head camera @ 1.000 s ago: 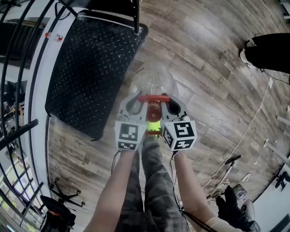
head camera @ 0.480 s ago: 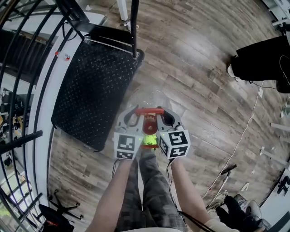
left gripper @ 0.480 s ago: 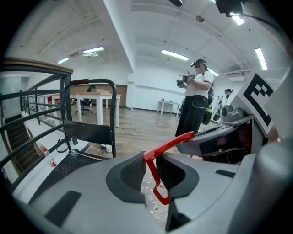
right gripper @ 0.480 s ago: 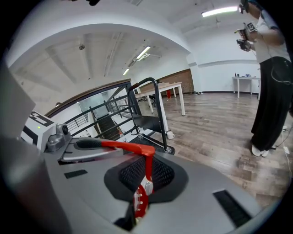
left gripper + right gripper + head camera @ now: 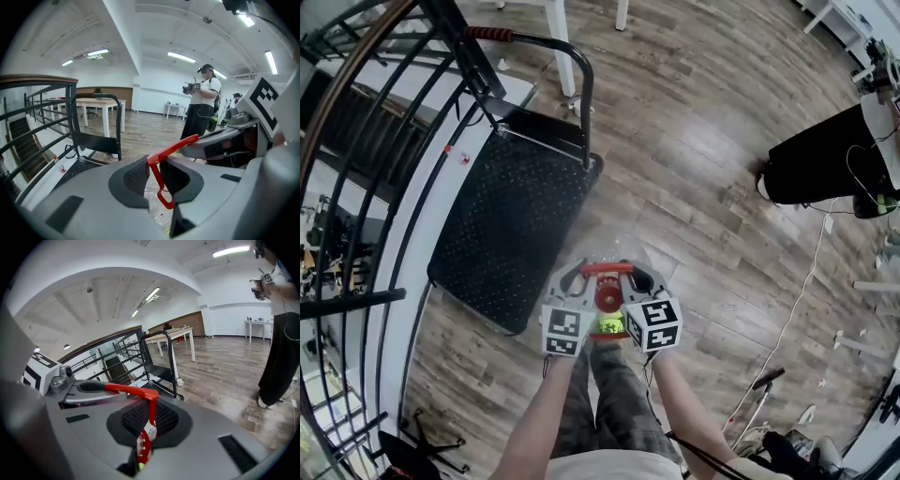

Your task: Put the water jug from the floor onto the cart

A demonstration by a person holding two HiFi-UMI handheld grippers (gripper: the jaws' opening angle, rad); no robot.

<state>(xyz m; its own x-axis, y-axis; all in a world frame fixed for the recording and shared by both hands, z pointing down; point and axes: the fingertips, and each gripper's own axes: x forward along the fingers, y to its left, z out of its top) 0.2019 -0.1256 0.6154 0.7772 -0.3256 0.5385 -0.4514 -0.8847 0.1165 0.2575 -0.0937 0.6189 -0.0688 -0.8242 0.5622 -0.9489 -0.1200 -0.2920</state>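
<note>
Newbie: water jug (image 5: 649, 259) hanging by its red handle (image 5: 605, 268), seemingly clear of the floor (image 5: 722, 141), just beside the cart (image 5: 506, 225). Left gripper (image 5: 572, 281) clamped partway closed on one end, right gripper (image 5: 639, 279) pinched tight on the other.

Regular: looks solid. Best to keep both ends level, carry across over the black deck, lower gently, release both together.

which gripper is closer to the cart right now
Left. The left gripper grips the red handle at the end facing the cart. The right gripper grips the handle's other end, farther from the cart.
</note>
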